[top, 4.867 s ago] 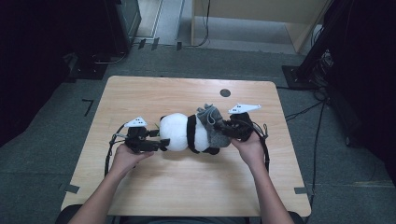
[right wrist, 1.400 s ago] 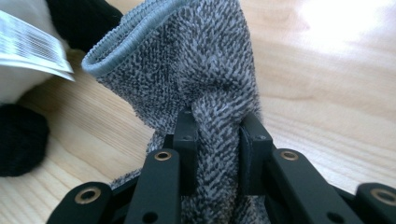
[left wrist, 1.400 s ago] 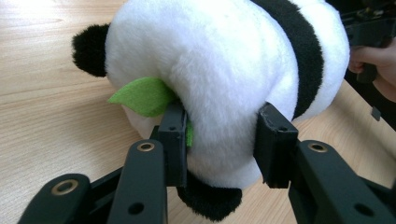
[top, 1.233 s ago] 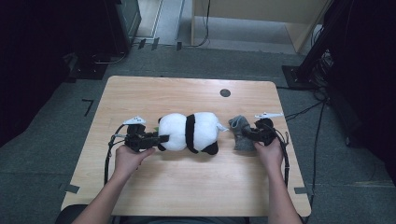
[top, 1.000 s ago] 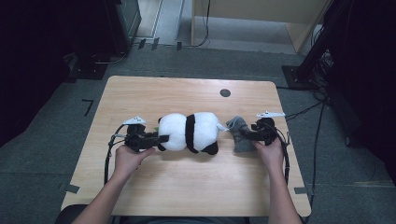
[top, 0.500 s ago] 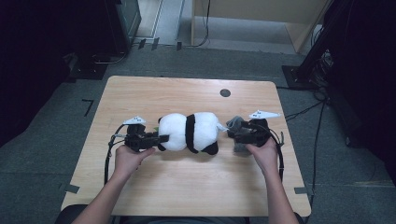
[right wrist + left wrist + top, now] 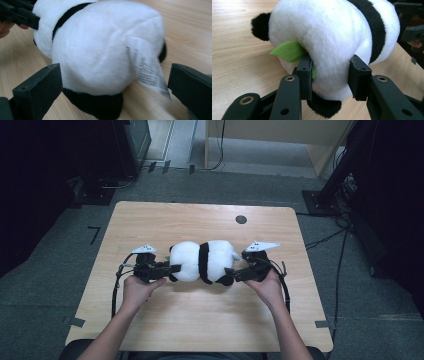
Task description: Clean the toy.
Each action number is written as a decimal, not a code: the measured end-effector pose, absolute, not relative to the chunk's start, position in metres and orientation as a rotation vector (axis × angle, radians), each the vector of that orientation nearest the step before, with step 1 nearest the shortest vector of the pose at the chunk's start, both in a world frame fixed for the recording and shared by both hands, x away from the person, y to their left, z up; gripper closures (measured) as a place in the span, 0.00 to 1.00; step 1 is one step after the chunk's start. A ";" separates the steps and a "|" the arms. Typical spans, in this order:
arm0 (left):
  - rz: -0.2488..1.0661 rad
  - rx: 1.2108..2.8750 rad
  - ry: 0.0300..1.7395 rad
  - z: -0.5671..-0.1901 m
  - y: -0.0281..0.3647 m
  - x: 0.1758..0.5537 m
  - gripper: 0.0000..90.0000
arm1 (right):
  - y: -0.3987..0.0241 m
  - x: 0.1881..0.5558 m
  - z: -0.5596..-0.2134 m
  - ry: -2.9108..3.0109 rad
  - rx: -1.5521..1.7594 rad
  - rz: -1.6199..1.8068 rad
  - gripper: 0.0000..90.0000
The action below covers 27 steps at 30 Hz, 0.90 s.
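Bench of pale wood carries everything, and a plush panda lies on its side near the middle, between the two hands. The left hand-held gripper clamps the panda's head end, its pads pressing into the white fur just below a green felt leaf. The right hand-held gripper sits at the panda's rear end with its jaws spread wide; they have just been opening, and the plush rump lies between them untouched by either pad. A white sewn-in label hangs from that rump
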State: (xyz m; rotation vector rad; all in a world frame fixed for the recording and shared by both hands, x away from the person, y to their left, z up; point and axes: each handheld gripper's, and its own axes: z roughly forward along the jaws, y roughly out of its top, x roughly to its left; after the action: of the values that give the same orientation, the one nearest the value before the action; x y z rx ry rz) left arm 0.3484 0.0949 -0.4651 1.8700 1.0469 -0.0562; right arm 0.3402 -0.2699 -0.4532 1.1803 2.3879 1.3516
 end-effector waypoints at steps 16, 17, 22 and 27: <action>-0.054 1.852 1.070 -0.467 0.091 0.346 0.66 | -0.233 0.348 -0.470 2.360 1.170 1.322 0.05; -0.054 1.847 1.073 -0.466 0.091 0.346 0.66 | -0.234 0.348 -0.470 2.358 1.160 1.322 0.14; -0.056 1.822 1.059 -0.463 0.092 0.345 0.59 | -0.240 0.347 -0.462 2.359 1.195 1.376 0.53; -0.043 1.823 0.979 -0.456 0.095 0.345 0.45 | -0.247 0.347 -0.448 2.348 1.185 1.408 0.59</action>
State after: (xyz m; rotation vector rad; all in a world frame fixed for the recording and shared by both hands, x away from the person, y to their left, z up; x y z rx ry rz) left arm 0.3452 0.0953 -0.4562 1.8225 0.9789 -0.0427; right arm 0.3473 -0.2472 -0.4477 1.1854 2.3477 1.4083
